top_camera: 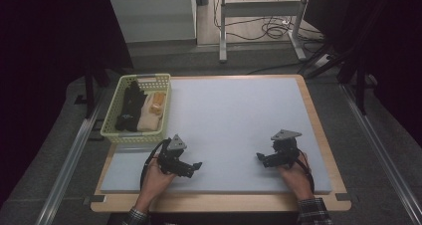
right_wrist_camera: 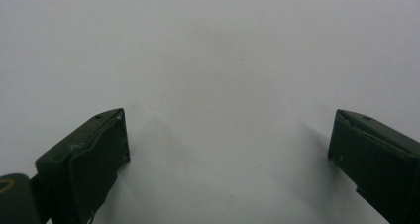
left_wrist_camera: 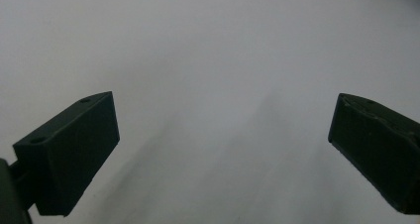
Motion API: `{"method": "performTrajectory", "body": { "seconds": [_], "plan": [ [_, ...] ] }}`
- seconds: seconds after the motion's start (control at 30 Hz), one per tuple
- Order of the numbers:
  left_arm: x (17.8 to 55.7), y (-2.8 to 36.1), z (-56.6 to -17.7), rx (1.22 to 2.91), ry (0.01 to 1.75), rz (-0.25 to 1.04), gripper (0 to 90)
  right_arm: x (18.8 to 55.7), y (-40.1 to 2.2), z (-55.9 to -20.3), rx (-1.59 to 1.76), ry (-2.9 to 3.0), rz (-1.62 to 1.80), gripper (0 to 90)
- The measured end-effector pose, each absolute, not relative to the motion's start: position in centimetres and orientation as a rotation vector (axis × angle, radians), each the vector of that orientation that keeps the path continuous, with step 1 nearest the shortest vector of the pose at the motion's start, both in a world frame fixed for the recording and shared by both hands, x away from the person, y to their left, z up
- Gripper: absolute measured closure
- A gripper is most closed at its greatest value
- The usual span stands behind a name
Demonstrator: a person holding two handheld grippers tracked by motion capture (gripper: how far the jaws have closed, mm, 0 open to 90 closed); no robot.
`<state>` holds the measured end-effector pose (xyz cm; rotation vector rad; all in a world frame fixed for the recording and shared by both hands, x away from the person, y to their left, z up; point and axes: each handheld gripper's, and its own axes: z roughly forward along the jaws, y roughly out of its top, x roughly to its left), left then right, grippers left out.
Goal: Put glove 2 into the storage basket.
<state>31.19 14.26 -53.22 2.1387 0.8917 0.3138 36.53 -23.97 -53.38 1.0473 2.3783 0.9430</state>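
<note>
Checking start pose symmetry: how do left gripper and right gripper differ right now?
The left gripper sits near the yellow basket at the mat's left edge; the right gripper sits toward the mat's right side, far from it. The left gripper's jaws point right, the right gripper's point left, so they face each other. Shared: both have jaws wide open, hold nothing, and sit low over the bare grey mat, each in a hand.

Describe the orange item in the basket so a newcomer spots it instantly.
Start at the pale grey mat covering the table; a yellow-green basket sits at its far left corner. Inside, along the right wall toward the back, lies the small orange item, the only bright piece beside black and cream cloth.
</note>
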Motion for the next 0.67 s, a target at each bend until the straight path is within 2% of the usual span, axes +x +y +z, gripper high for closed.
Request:
{"method": "performTrajectory", "body": {
  "seconds": [0.33, 0.67],
  "plan": [
    [31.0, 13.8, -54.9, 2.225, 0.906, 0.340, 0.0, 36.5, -24.0, -53.4, 1.047, 2.378, 0.943, 1.9],
    [31.2, 13.8, -54.9, 2.228, 0.915, 0.324, 0.0, 36.5, -24.0, -53.4, 1.049, 2.380, 0.946, 1.9]
  ]
}}
